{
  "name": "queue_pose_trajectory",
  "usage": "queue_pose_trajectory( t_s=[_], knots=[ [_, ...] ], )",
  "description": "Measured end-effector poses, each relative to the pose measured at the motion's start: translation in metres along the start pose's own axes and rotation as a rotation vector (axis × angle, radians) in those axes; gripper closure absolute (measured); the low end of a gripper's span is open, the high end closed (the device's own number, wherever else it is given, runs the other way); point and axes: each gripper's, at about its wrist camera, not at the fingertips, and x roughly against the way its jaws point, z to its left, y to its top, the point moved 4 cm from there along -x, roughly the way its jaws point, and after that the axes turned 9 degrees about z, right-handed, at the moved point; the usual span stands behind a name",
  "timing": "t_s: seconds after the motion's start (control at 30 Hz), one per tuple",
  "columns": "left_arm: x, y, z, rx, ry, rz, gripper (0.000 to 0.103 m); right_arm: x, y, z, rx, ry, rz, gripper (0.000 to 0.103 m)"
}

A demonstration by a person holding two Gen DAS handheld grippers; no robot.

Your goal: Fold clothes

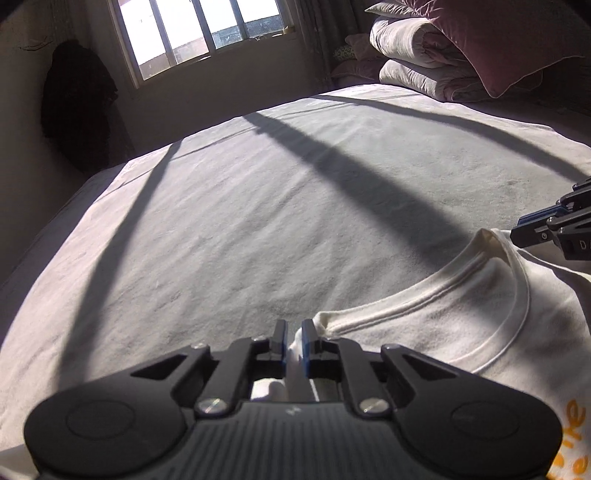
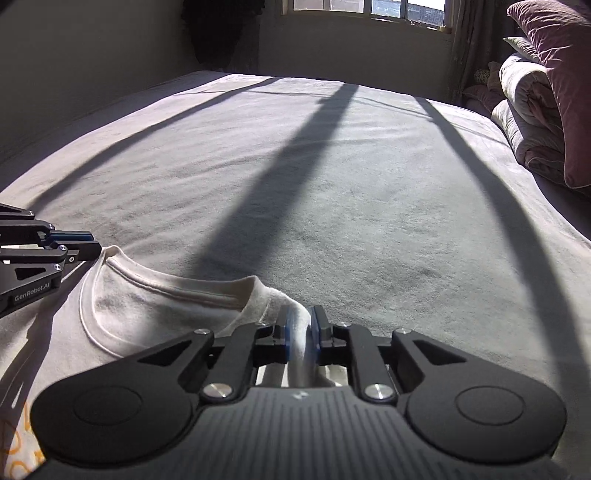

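A white T-shirt (image 1: 461, 317) with orange print lies on the bed, its collar facing the window. My left gripper (image 1: 294, 332) is shut on the shirt's shoulder to the left of the collar. My right gripper (image 2: 300, 325) is shut on the shirt (image 2: 147, 306) at the shoulder to the right of the collar. Each gripper shows in the other's view: the right one (image 1: 517, 230) at the far end of the collar, the left one (image 2: 88, 245) at the collar's left end.
The bed (image 2: 332, 184) is covered with a grey sheet crossed by long window shadows. Folded quilts and a dark red pillow (image 2: 554, 92) are stacked at the right. A window (image 1: 199, 33) and a hanging dark garment (image 1: 77, 99) are on the far wall.
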Motion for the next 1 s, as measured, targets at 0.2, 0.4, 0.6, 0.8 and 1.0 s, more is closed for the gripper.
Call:
queue_pose_trajectory(
  t_s=[0.2, 0.4, 0.6, 0.8, 1.0],
  knots=[
    [0.031, 0.016, -0.009, 0.04, -0.054, -0.017, 0.062, 0.055, -0.016, -0.044, -0.022, 0.018, 0.01, 0.061],
    [0.046, 0.029, -0.057, 0.062, -0.24, -0.034, 0.062, 0.11, -0.045, -0.11, -0.12, -0.004, 0.017, 0.061],
    [0.052, 0.038, -0.123, 0.004, -0.417, -0.023, 0.055, 0.152, -0.08, -0.162, -0.167, -0.087, 0.039, 0.061],
    [0.064, 0.04, -0.189, -0.13, -0.546, -0.039, 0.047, 0.177, -0.114, -0.211, -0.228, -0.178, 0.075, 0.061],
    [0.075, 0.036, -0.247, -0.251, -0.641, -0.047, 0.045, 0.179, -0.136, -0.241, -0.283, -0.242, 0.12, 0.061]
  ],
)
